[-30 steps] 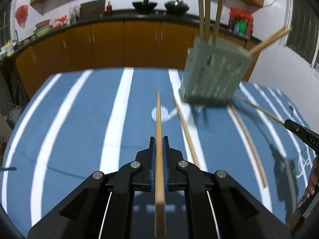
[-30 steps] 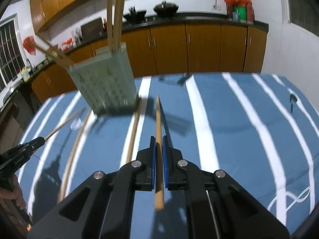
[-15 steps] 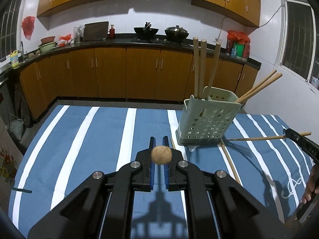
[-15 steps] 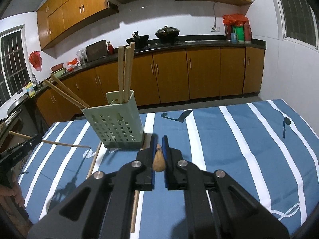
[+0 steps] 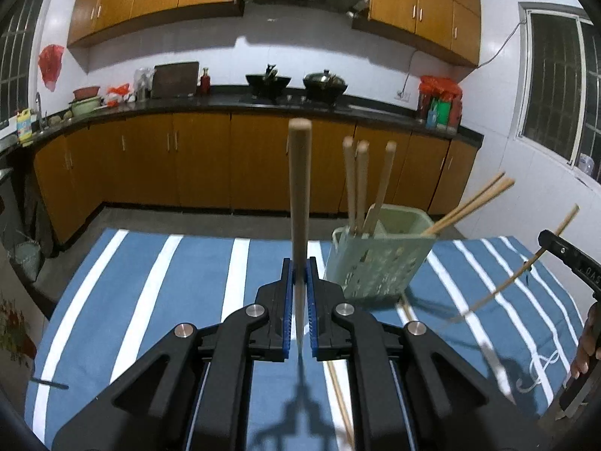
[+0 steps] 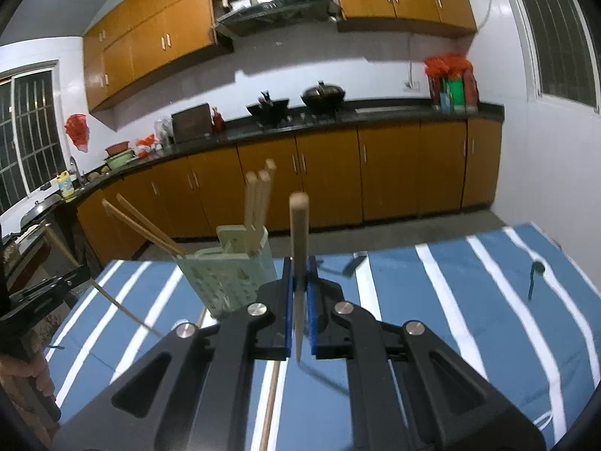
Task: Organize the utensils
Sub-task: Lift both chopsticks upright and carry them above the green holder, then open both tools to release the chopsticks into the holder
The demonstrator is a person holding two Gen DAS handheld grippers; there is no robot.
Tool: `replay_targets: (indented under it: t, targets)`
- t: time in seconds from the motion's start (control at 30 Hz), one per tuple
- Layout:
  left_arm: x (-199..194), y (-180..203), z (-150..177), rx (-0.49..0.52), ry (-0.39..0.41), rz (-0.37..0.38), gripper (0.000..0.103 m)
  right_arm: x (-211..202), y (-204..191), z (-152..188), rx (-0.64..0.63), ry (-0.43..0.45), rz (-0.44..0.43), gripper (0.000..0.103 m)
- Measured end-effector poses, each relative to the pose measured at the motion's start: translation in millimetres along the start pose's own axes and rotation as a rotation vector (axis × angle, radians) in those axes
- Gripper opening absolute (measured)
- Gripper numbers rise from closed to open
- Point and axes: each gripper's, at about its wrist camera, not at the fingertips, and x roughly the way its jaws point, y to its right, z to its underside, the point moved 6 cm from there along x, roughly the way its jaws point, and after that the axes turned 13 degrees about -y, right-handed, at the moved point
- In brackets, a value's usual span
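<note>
Left gripper: your left gripper (image 5: 299, 293) is closed tight on a wooden chopstick (image 5: 299, 203), which stands upright between the blue pads, blunt end at 12 o'clock.
Right gripper: your right gripper (image 6: 299, 293) is likewise clamped on a second chopstick (image 6: 299, 248), upright, its thin tip pointing down at 6 o'clock.
Utensil holder: the pale green perforated holder (image 5: 379, 263) stands on the worktop at 1 o'clock from your left gripper and at 11 o'clock from your right one (image 6: 229, 274).
Holder contents: three chopsticks (image 5: 362, 184) stand near upright at its far side; two more (image 5: 469, 203) lean out over the rim toward 2 o'clock in the left view.
Loose chopsticks: one chopstick on the cloth (image 5: 340, 398) lies at 5 o'clock from your left gripper; in the right view, one (image 6: 271, 398) lies under your right gripper at 7 o'clock.
Worktop: covered with a blue cloth with white stripes (image 5: 157, 300).
Other view: the tip of your right gripper shows at 3 o'clock in the left view, its chopstick blurred.
</note>
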Motion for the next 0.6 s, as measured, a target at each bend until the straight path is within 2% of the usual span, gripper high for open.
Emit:
replay_targets:
  t: [0.17, 0.4, 0.6]
  targets:
    - [-17, 13, -22, 0.023, 0.054, 0.02, 0.008, -27, -15, -28, -0.036, 0.066, -0.044, 0.008]
    - [-52, 45, -67, 0.042, 0.203, 0.073, 0.008, -71, -44, -79, -0.066, 0.248, -0.091, 0.008]
    - [-63, 65, -102, 0.007, 0.336, 0.095, 0.008, -51, -48, -105, -0.025, 0.298, -0.081, 0.008]
